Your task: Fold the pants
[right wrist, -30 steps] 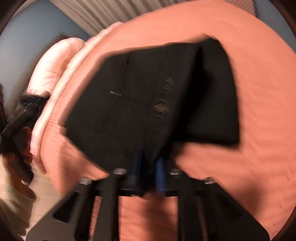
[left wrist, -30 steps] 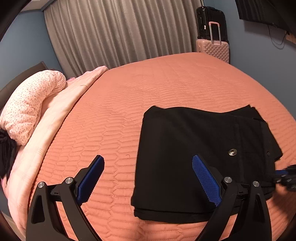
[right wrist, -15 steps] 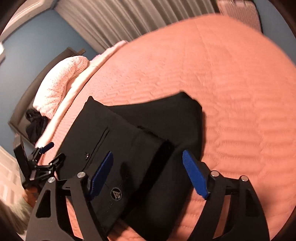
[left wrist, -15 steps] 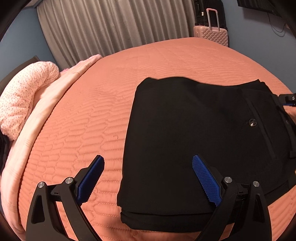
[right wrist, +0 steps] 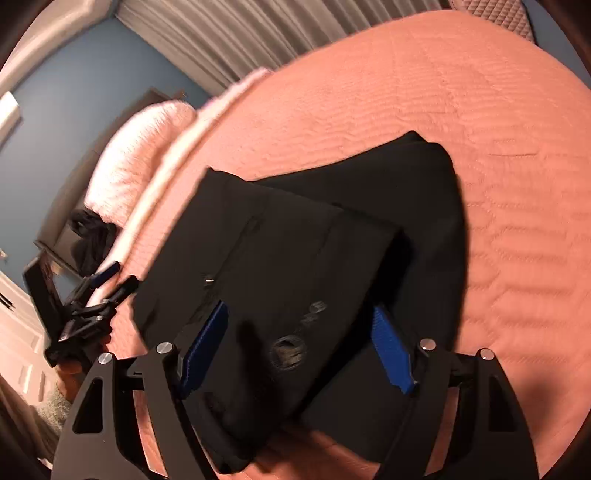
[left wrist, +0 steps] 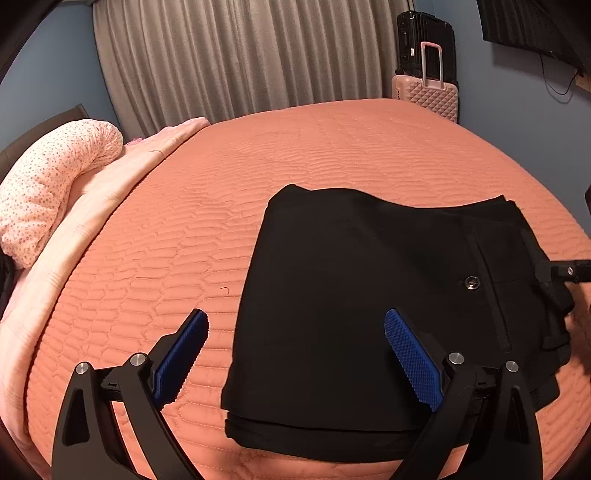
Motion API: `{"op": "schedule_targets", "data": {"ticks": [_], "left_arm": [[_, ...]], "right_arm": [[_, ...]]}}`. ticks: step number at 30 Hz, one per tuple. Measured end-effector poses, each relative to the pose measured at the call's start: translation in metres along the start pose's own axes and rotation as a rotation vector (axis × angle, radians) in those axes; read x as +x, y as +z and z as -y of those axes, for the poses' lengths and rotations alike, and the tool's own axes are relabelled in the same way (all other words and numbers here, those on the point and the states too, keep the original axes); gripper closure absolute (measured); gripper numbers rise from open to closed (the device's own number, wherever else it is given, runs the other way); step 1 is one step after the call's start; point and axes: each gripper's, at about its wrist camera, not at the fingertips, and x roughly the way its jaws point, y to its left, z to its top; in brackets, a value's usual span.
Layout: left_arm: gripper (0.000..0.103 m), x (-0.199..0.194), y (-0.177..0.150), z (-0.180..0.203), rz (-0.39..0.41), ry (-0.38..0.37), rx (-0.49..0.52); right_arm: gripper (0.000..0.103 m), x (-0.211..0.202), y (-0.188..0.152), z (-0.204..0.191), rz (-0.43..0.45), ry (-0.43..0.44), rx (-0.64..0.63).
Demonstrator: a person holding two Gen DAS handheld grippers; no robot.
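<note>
Pants (left wrist: 354, 295), black, folded in a flat stack on the bedspread (left wrist: 332, 147).

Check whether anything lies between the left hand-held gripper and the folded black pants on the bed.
Nothing visible does. The left hand-held gripper hangs open right over the near left edge of the folded black pants, with only bare orange quilted bedspread around them.

blurred: pants (right wrist: 295, 258) logo unreadable | cut off: suitcase (right wrist: 491, 14) | hidden: headboard (left wrist: 37, 129) partly
</note>
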Motion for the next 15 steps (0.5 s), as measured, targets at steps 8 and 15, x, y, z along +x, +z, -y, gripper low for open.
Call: {"op": "schedule_targets", "data": {"ticks": [8,15], "left_arm": [[0.007,-0.002,0.008,0.013,0.009,-0.034,-0.005],[0.007,-0.013,0.022,0.014,0.043,-0.008,0.040]], "right_arm": [[0.067,0.033,0.010,-0.018,-0.016,-0.009,-0.061],[0.086,-0.006,0.063,-0.066,-0.057,-0.117,-0.283]]}}
